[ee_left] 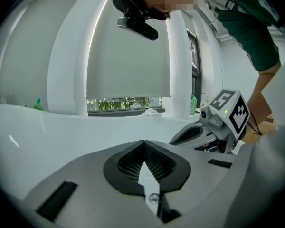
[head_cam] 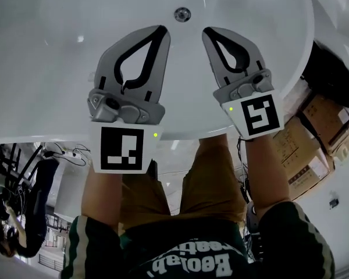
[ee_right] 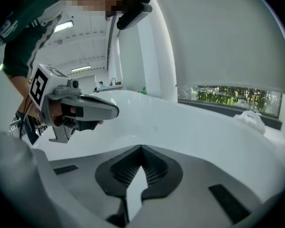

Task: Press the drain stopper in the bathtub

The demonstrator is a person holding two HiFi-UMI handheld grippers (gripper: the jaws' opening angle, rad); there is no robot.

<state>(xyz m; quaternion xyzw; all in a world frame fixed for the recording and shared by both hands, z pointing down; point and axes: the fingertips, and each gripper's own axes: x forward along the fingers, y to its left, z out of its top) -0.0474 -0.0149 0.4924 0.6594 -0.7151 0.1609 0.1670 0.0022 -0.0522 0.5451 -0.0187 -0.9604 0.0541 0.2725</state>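
Note:
The round chrome drain stopper (head_cam: 182, 14) sits in the floor of the white bathtub (head_cam: 52, 68), near the top of the head view. Both grippers hover over the tub side by side, pointing toward the stopper. My left gripper (head_cam: 161, 31) is shut, with its tips just short of the stopper and to its left. My right gripper (head_cam: 208, 33) is shut too, tips to the stopper's lower right. Neither holds anything. In the left gripper view the shut left gripper (ee_left: 144, 143) faces the tub wall, with the right gripper (ee_left: 183, 136) beside it. The right gripper view shows the same for the right gripper (ee_right: 141, 148).
The tub's near rim (head_cam: 41, 139) runs under my wrists, and my legs in brown shorts (head_cam: 212, 182) stand against it. Cardboard boxes (head_cam: 317, 124) lie on the floor at the right. A window ledge with a green bottle (ee_left: 194, 104) lies beyond the tub.

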